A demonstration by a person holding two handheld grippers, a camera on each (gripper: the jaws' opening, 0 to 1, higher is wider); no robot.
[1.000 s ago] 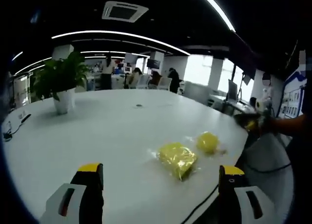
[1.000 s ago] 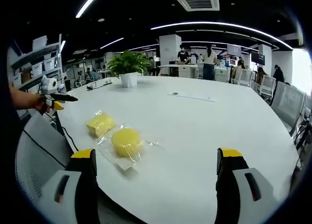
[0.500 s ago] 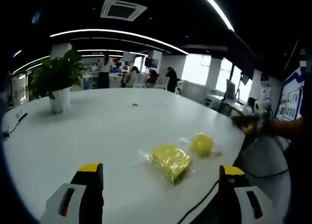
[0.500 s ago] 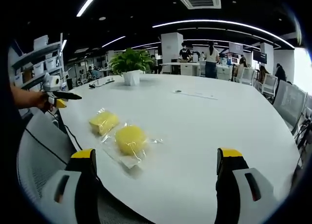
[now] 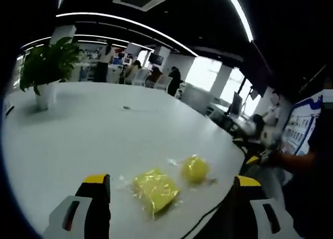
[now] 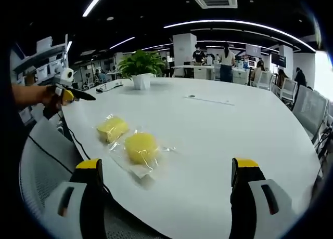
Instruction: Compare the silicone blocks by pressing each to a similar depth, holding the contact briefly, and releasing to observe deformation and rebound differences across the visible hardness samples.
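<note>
In the left gripper view, the left tongs hang released above the near edge of the white desk, jaws wide apart and holding nothing. Between those jaws, a little farther out on the desk, lies the square yellow block in its clear wrapper, and just to its right the round yellow block, also wrapped. The two lie close together near the desk's right edge. A potted plant stands far off on the left of the desk.

In the right gripper view, the right tongs are likewise released and empty, jaws spread over the desk's near edge. The round yellow block lies left of centre, with the square yellow block just beyond it to the left. At the far left, a hand holds the left tongs off the desk's edge, above a grey chair.
</note>
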